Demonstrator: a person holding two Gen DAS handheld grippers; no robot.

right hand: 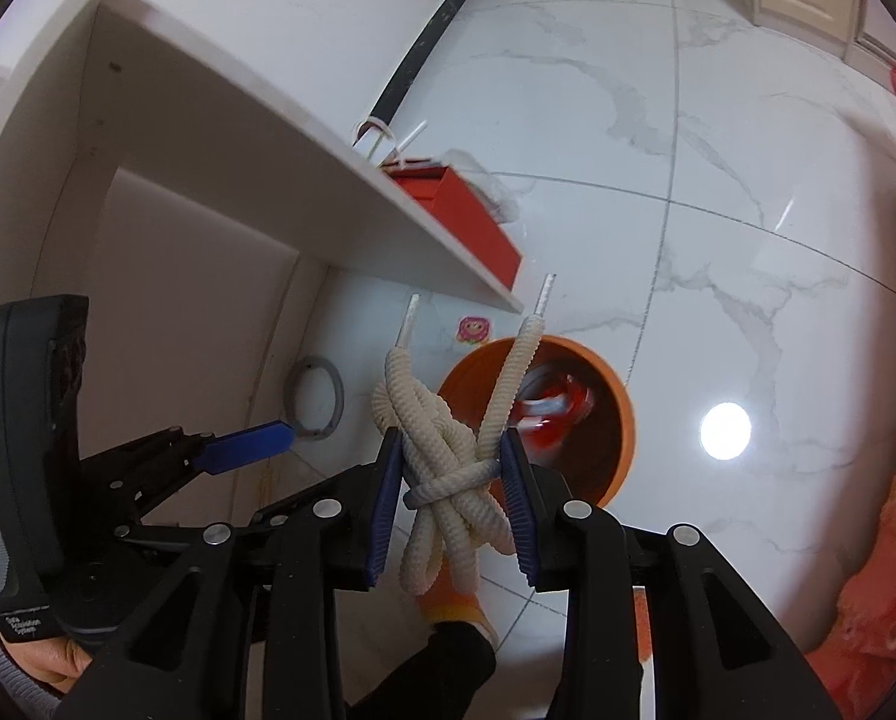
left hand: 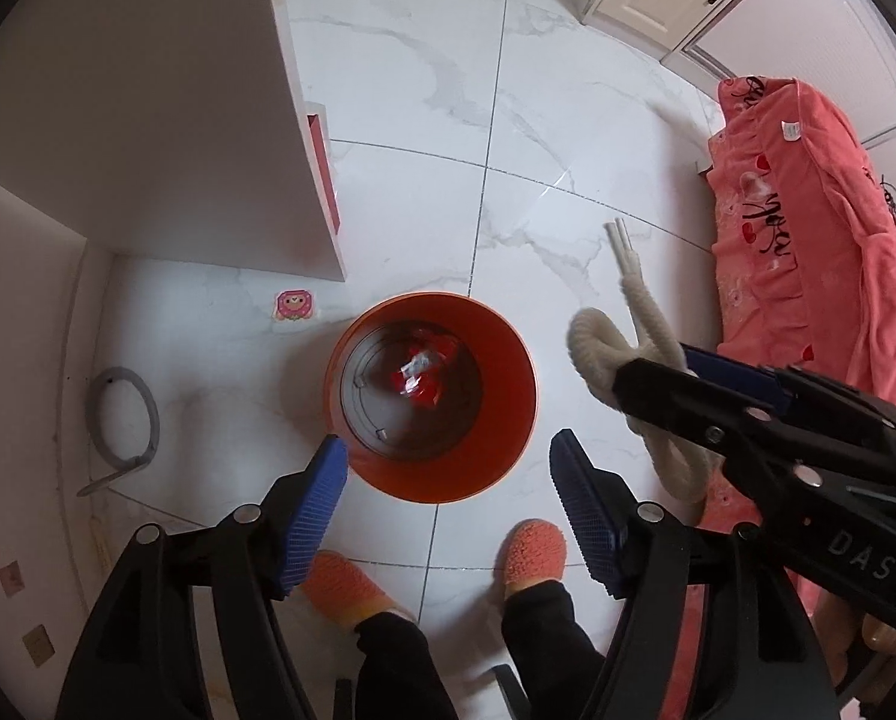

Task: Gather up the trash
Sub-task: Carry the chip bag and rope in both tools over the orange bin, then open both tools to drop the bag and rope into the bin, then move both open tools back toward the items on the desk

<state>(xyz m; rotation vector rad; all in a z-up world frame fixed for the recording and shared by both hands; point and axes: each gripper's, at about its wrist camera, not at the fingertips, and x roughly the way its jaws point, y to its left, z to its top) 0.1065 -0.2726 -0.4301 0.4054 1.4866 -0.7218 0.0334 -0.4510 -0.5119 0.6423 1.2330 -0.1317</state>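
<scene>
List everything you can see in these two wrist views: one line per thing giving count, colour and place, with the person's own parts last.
bin: one, orange, on the floor.
wrapper: one, red and white, inside the bin.
rope: one bundle, cream, between the right gripper's pads.
sticker: one, pink, on the floor.
box: one, red, behind the white panel.
cloth: one, pink, at the right.
slippers: two, orange.
left gripper: black, blue pads, open, empty.
right gripper: black, blue pads.
</scene>
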